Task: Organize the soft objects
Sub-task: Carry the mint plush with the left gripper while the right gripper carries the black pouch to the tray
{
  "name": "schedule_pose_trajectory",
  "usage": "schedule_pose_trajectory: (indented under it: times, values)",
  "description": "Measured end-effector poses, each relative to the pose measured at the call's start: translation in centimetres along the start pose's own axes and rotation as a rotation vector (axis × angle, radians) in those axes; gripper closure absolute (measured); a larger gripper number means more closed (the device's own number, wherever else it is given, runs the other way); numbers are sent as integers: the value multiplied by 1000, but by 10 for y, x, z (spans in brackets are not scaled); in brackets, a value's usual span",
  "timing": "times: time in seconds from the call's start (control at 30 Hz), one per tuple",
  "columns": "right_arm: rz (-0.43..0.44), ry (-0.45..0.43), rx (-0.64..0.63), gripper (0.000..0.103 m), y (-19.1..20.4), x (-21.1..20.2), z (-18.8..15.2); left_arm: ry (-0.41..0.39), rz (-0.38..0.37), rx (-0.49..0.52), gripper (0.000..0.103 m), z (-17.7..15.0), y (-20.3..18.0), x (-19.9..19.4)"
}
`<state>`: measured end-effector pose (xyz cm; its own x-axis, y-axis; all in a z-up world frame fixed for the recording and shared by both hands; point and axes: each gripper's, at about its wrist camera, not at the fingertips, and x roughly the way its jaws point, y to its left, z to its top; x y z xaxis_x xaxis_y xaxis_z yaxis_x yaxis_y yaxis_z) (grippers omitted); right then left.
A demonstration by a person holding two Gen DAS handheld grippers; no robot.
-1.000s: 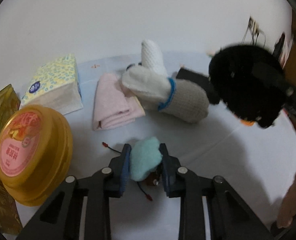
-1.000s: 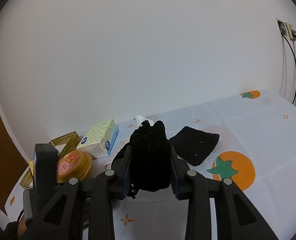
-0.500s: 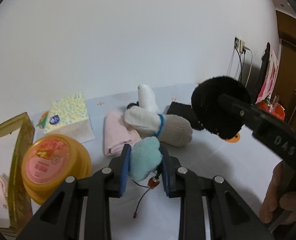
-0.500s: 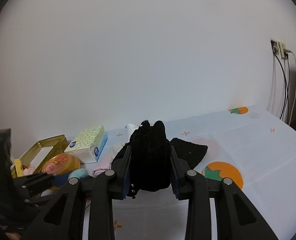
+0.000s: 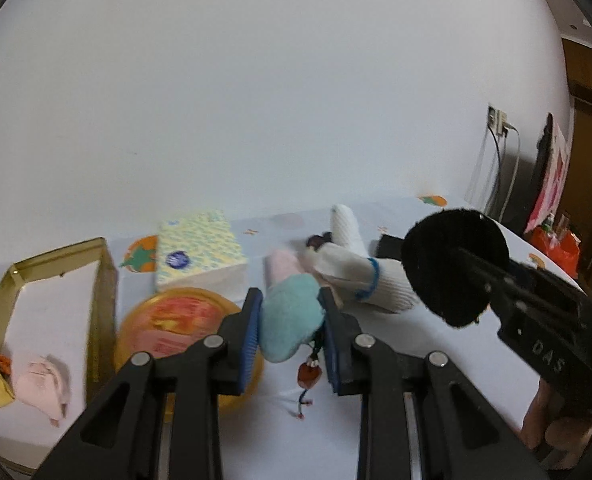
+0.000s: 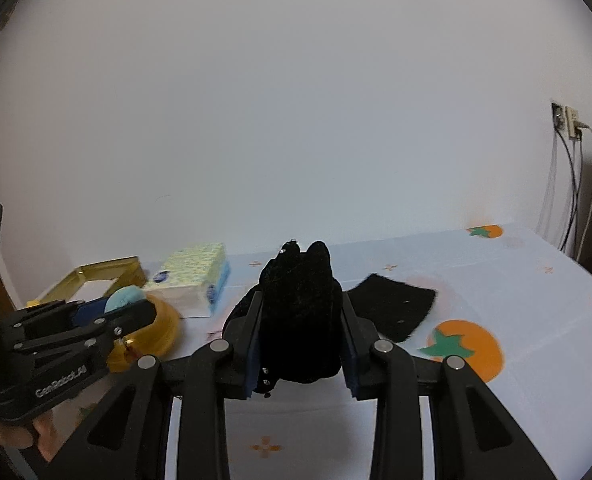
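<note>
My left gripper (image 5: 290, 312) is shut on a teal plush charm (image 5: 292, 320), held above the table with a red tag and cords dangling under it. My right gripper (image 6: 298, 312) is shut on a black fuzzy soft item (image 6: 300, 316); in the left wrist view that item (image 5: 454, 266) hangs at the right. On the table lie a white and grey knitted glove pile (image 5: 360, 276), a folded pink cloth (image 5: 282, 264) and a black cloth (image 6: 392, 304). An open gold tin (image 5: 104, 280) at the left holds a pink soft piece (image 5: 42, 384).
A round yellow lid (image 5: 180, 320) sits just below the left gripper. A tissue pack (image 5: 198, 254) stands behind it near the white wall. The tablecloth (image 6: 464, 344) has orange fruit prints. Cables (image 6: 576, 184) hang from a wall socket at the right.
The left gripper has risen with the teal charm and swung left, bringing the gold tin into view. The right gripper has shifted sideways with the black item still held.
</note>
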<state>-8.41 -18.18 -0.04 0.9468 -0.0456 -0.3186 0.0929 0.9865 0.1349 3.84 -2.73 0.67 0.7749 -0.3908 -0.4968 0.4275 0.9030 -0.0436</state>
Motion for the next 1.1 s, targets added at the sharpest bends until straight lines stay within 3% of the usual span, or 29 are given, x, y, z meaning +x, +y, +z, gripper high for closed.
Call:
schedule_pose_trajectory:
  times: [0.33,0.67,1.1]
  values:
    - [110,-8,-28,68,64,7,7,-42,63,-59,76,5,44,-16]
    - [221,-21,-71,68,135,20,17,-77,173,-172,76,8,115,-33]
    - [349,30,-83,68,217,63,27,-100,314,-316,76,11,205,-46]
